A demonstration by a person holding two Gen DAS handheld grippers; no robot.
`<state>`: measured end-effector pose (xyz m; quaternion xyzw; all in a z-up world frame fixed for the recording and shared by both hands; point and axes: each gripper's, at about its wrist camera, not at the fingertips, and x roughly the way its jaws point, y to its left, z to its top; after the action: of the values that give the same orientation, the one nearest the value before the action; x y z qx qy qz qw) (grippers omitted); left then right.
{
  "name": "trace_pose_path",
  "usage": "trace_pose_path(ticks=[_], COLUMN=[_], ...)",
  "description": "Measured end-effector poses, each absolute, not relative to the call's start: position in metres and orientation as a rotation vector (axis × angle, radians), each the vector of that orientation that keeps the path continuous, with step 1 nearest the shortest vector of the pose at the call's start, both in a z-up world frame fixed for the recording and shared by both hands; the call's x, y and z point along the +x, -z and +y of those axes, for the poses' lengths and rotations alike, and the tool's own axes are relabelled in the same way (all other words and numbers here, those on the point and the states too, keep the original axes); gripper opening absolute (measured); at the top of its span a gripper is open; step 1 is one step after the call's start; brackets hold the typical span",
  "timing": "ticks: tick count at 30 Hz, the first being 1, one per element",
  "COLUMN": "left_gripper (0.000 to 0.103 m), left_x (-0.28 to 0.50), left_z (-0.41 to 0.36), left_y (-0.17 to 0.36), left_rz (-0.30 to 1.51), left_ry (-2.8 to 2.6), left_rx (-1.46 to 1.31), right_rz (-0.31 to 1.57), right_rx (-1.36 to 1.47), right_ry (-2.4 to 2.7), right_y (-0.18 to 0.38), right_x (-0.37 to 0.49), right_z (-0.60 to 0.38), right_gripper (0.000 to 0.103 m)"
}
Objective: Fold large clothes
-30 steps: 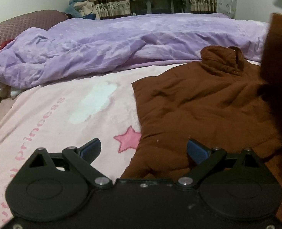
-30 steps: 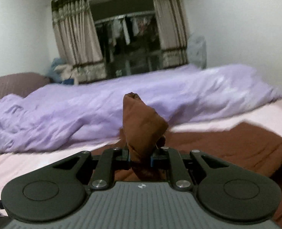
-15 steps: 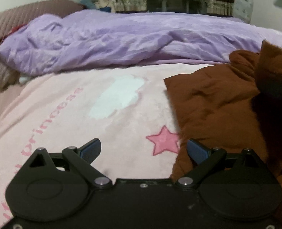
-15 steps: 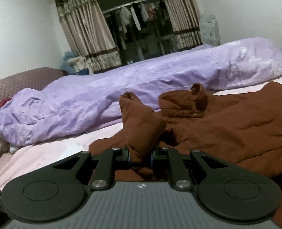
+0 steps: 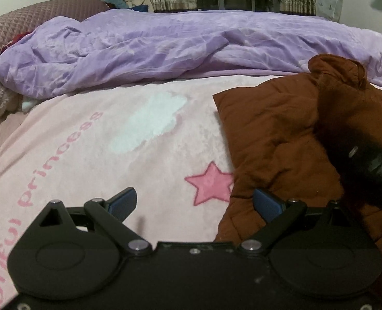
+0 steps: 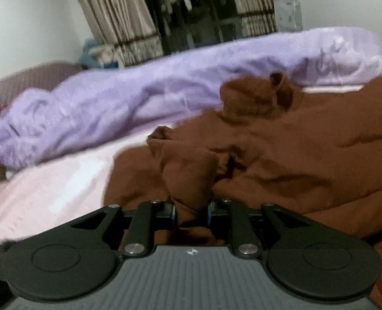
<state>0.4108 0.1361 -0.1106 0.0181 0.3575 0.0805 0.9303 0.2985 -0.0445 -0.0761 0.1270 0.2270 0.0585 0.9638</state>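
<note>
A large brown padded jacket (image 5: 276, 139) lies on the pink bed sheet (image 5: 113, 155), its collar toward the purple duvet. My left gripper (image 5: 195, 201) is open and empty, low over the sheet at the jacket's left edge. My right gripper (image 6: 191, 210) is shut on a bunched fold of the jacket (image 6: 188, 170) and holds it low over the jacket's body (image 6: 307, 155). The right gripper's body shows dark and blurred in the left wrist view (image 5: 372, 162).
A crumpled purple duvet (image 5: 165, 49) lies across the far side of the bed. A mauve quilted pillow (image 5: 36, 18) is at the far left. Curtains and a window (image 6: 191, 13) stand behind. The sheet has a pink star (image 5: 211, 183) and lettering.
My right gripper has carried the held fold down and forward over the jacket, from raised high to low. My left gripper has shifted left, still open.
</note>
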Motion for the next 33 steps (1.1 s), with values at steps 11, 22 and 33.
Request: trace_pose_path(ticks=[11, 22, 33], left_gripper=[0.099, 0.099, 0.099], left_x=[0.410, 0.383, 0.393], left_z=[0.129, 0.120, 0.084], left_y=[0.112, 0.073, 0.082], left_rz=[0.739, 0.651, 0.672], left_ry=[-0.187, -0.154, -0.151], left_rx=[0.062, -0.011, 0.075], right_rz=[0.500, 0.308, 0.539], right_rx=[0.205, 0.339, 0.402], right_ry=[-0.171, -0.213, -0.208], right_y=[0.098, 0.042, 0.071], right_x=[0.308, 0.265, 0.317], right_z=[-0.034, -0.086, -0.116], right_gripper=[0.054, 0.020, 0.010])
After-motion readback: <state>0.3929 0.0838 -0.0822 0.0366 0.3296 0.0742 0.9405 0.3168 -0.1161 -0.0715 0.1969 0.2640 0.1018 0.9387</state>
